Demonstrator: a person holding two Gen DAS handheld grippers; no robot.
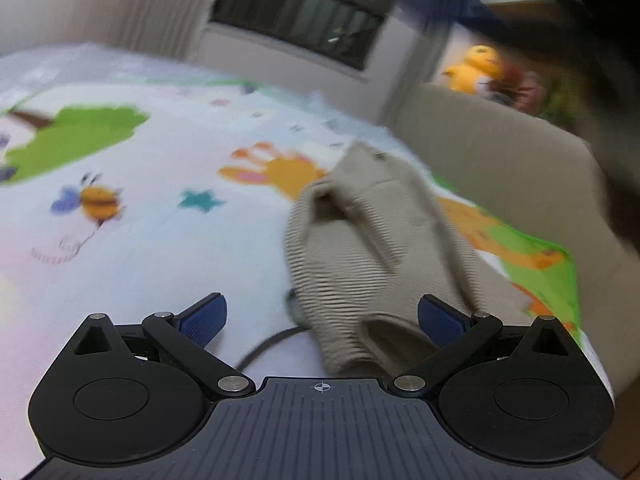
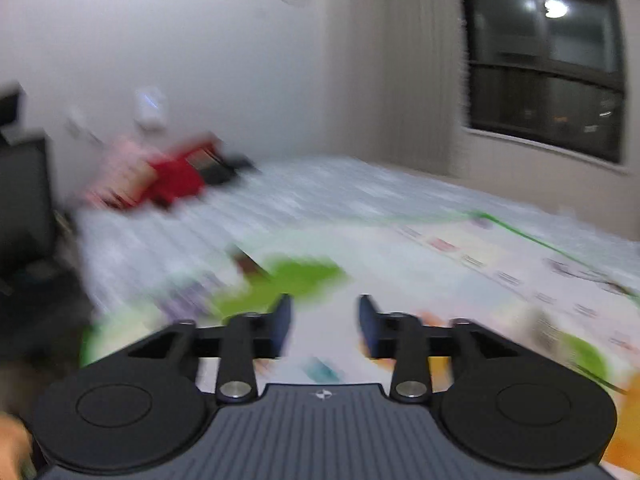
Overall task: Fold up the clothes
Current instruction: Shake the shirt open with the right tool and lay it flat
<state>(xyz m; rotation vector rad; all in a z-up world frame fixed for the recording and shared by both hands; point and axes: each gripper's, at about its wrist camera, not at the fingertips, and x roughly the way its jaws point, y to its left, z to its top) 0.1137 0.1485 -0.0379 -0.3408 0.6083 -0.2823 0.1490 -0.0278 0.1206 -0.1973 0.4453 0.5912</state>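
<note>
A beige ribbed knit garment lies bunched on the cartoon-printed bed sheet in the left wrist view. My left gripper is open above the sheet; the garment's near end lies between its blue pads, closer to the right one. My right gripper is open and empty above the same printed sheet. The right wrist view is blurred, and the beige garment does not show in it.
A beige padded bed edge rises at the right with plush toys beyond it. A dark cable lies on the sheet. A pile of red and pink clothes lies at the bed's far left corner. Windows are behind.
</note>
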